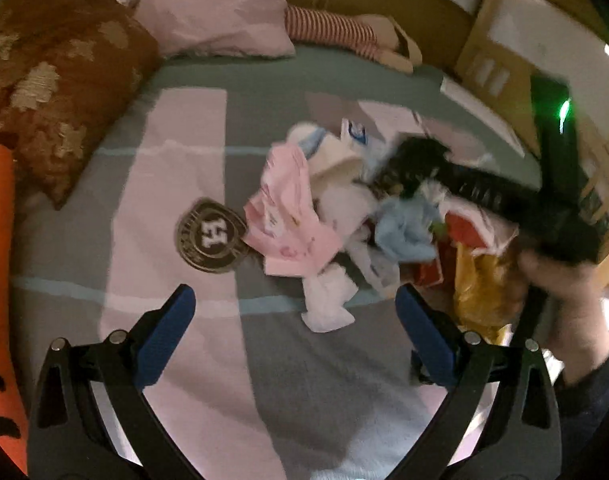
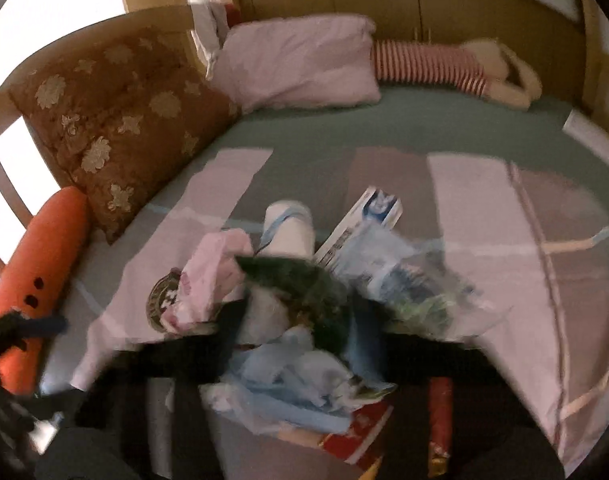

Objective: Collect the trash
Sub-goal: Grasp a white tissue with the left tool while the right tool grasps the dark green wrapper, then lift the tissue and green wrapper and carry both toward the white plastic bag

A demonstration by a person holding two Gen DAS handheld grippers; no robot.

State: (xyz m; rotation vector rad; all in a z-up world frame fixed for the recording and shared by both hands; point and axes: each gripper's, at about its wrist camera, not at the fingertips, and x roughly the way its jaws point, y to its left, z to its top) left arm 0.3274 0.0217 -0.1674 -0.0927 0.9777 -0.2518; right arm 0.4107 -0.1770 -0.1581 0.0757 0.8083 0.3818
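Observation:
A pile of trash lies on the bed: a pink wrapper (image 1: 288, 216), white tissues (image 1: 328, 304), blue crumpled plastic (image 1: 404, 228), a red packet (image 1: 464, 232) and a yellow bag (image 1: 484, 288). My left gripper (image 1: 294, 332) is open and empty just in front of the pile. My right gripper (image 1: 480, 188) shows blurred over the pile's right side, held by a hand (image 1: 560, 280). In the right wrist view its fingers (image 2: 232, 332) are blurred around a dark green wrapper (image 2: 304, 288); blue plastic (image 2: 296, 380) and a white box (image 2: 364, 224) lie there too.
A round badge logo (image 1: 210, 236) is printed on the blanket. A brown floral cushion (image 1: 56, 76), a pink pillow (image 1: 216, 16), a striped plush toy (image 1: 344, 32) and an orange plush (image 1: 0, 280) line the bed's edges. Cardboard boxes (image 1: 504, 52) stand at right.

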